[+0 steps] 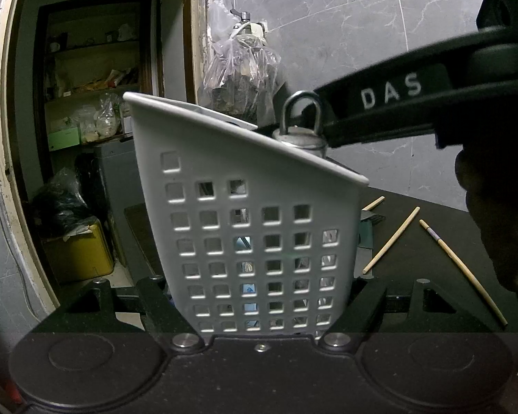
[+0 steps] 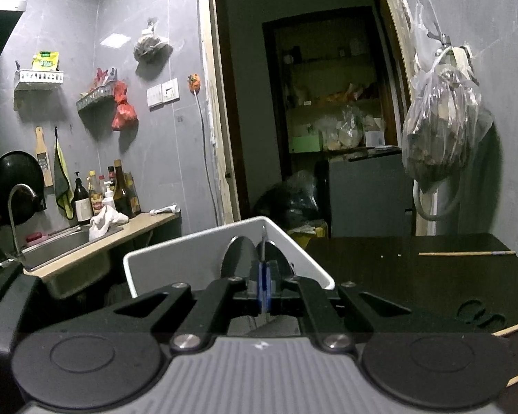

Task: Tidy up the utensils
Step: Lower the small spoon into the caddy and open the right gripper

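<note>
The left gripper [image 1: 262, 310] clamps the base of a white perforated plastic utensil holder [image 1: 252, 227], which fills the centre of the left wrist frame and tilts. At upper right, the right gripper [image 1: 331, 127] reaches over the holder's rim, its jaws closed on a metal utensil handle with a hanging loop [image 1: 302, 131]. Two wooden chopsticks [image 1: 392, 239] lie on the dark table [image 1: 431, 276] at right.

white perforated caddy [image 1: 245, 227], black table [image 1: 431, 241]
</note>
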`<action>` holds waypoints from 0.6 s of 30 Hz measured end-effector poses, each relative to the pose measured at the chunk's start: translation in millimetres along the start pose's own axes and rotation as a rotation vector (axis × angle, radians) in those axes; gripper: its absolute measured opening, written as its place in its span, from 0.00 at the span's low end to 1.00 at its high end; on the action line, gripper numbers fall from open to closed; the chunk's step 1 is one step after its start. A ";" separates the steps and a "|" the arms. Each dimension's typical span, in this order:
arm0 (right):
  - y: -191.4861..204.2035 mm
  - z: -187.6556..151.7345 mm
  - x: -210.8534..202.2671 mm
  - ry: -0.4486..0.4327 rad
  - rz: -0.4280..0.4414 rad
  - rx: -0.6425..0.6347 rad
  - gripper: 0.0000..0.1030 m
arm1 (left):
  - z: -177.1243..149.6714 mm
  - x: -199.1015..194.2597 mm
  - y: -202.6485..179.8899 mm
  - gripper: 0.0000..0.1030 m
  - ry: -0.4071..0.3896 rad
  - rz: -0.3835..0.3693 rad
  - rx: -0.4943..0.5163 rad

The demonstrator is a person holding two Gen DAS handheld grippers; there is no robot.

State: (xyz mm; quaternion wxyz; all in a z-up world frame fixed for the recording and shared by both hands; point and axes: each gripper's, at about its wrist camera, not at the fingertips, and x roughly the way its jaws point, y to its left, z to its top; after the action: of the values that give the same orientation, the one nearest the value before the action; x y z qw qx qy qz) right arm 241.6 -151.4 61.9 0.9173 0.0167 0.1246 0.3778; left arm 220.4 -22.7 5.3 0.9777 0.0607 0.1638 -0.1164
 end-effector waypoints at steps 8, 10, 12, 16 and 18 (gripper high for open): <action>0.4 -2.9 1.8 0.013 0.008 -0.009 0.04 | -0.2 0.0 -0.1 0.75 0.000 0.001 0.000; 1.3 -2.9 1.5 0.014 0.011 -0.008 0.05 | -0.2 0.1 0.0 0.75 0.000 0.001 0.000; 1.1 -2.9 0.9 0.013 0.015 -0.008 0.06 | -0.2 0.1 0.0 0.75 0.000 0.001 0.000; -0.2 -2.6 -3.3 0.002 0.040 -0.005 0.22 | -0.2 0.0 -0.1 0.75 0.000 0.001 0.000; -0.9 -2.1 -6.7 -0.009 0.053 -0.011 0.30 | -0.3 -0.1 -0.1 0.75 0.000 0.000 0.000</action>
State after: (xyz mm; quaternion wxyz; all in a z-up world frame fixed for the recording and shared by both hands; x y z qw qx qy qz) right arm 237.1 -156.8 61.2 0.9076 0.0167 0.1182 0.4024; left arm 220.2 -22.8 5.0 0.9778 0.0605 0.1637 -0.1162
